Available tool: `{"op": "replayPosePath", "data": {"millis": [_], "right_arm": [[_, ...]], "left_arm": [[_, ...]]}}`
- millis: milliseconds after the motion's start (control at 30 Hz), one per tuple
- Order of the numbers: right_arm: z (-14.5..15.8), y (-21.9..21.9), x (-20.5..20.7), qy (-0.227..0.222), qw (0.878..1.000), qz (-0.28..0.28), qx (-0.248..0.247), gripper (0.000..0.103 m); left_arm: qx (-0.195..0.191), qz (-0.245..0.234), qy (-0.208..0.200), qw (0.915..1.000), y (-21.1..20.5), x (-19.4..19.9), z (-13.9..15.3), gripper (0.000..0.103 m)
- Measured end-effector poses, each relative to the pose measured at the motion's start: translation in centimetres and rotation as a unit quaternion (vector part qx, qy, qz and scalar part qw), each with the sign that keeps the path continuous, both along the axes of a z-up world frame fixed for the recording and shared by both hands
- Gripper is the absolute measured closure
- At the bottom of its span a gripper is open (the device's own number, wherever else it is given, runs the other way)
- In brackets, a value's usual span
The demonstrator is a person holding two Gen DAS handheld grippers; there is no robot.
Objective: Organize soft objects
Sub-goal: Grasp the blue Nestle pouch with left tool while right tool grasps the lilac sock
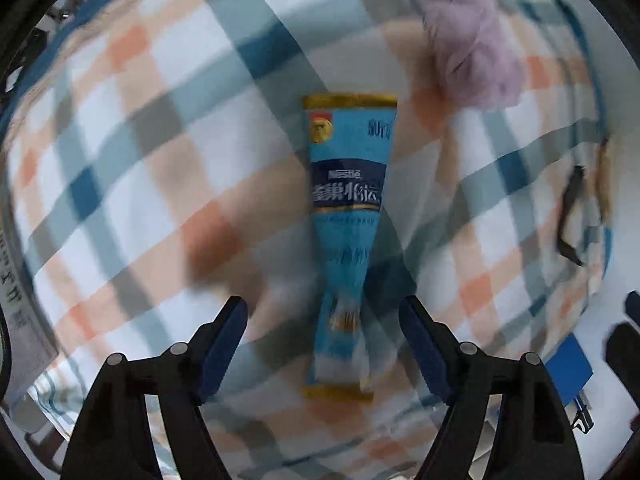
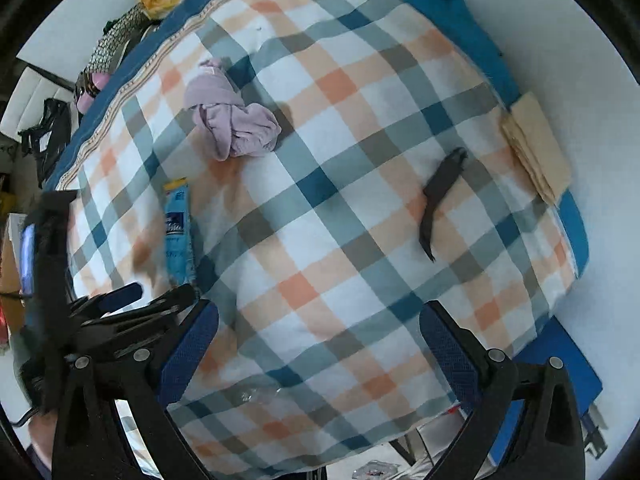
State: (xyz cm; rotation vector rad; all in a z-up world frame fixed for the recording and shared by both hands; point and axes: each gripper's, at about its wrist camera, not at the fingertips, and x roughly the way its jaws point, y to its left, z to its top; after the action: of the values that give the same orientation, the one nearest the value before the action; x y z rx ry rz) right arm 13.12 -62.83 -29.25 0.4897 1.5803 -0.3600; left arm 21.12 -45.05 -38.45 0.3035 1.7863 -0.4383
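Both claws are standing wide apart and gripping nothing: the left gripper (image 1: pixel 323 312) is hanging over the blue sachet (image 1: pixel 347 236), whose lower half is lying in the gap between the blue pads without touching either, while the right gripper (image 2: pixel 319 322) is hovering above bare plaid. That sachet, a long blue packet with gold ends, is lying flat on the checked blanket (image 2: pixel 360 216) toward its left side, seen in the right wrist view at (image 2: pixel 178 228). Beyond it, a crumpled lilac cloth (image 2: pixel 232 120) is resting in a loose heap, near the sachet's far end but apart from it. Well off to the right, a dark sock (image 2: pixel 438 196) is lying stretched out and slightly curved. Beside the blanket's right edge, a folded tan cloth (image 2: pixel 536 152) is sitting. Motion blur is smearing the left wrist view.
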Motion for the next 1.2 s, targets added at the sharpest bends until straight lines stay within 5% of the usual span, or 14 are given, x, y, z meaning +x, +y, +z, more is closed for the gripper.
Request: {"op": "replayPosePath", "data": {"millis": [67, 167, 300, 400, 500, 667, 767, 933, 1200], "right_arm": [[-0.3, -0.1, 1.4, -0.002, 1.0, 0.011, 0.006, 0.001], [-0.2, 0.1, 3.7, -0.01, 0.999, 0.03, 0.004, 0.001], [-0.5, 0.5, 7.4, -0.023, 0.998, 0.056, 0.009, 0.001], [-1.5, 0.5, 10.2, -0.022, 0.998, 0.064, 0.013, 0.002], [-3.3, 0.8, 12.8, -0.009, 0.997, 0.072, 0.022, 0.014], [-6.9, 1.0, 15.8, 0.025, 0.997, 0.075, 0.027, 0.018], [-8.4, 1.7, 16.6, 0.041, 0.995, 0.082, 0.044, 0.019], [-10.2, 2.1, 16.8, 0.073, 0.993, 0.089, 0.042, 0.061], [-9.4, 3.7, 16.6, 0.084, 0.989, 0.119, 0.033, 0.07]], "left_arm": [[0.018, -0.009, -0.011, 0.9997, -0.4, 0.2, -0.7, 0.043], [-0.006, 0.004, -0.033, 0.9994, 0.3, 0.8, 1.0, 0.078], [-0.022, 0.065, -0.057, 0.9961, 3.2, 2.6, 3.6, 0.085], [-0.022, 0.102, -0.069, 0.9921, 5.6, 4.5, 4.7, 0.085], [-0.013, 0.14, -0.069, 0.9877, 8.3, 6.7, 4.5, 0.085], [-0.019, 0.17, -0.018, 0.9852, 10.7, 8.2, 2.1, 0.083], [-0.063, 0.191, 0.019, 0.9794, 11.3, 7.7, 1.7, 0.077], [-0.089, 0.169, 0.04, 0.9808, 9.7, 7.6, 1.6, 0.066], [-0.129, 0.17, 0.059, 0.9751, 7.7, 7.9, 1.4, 0.062]]}}
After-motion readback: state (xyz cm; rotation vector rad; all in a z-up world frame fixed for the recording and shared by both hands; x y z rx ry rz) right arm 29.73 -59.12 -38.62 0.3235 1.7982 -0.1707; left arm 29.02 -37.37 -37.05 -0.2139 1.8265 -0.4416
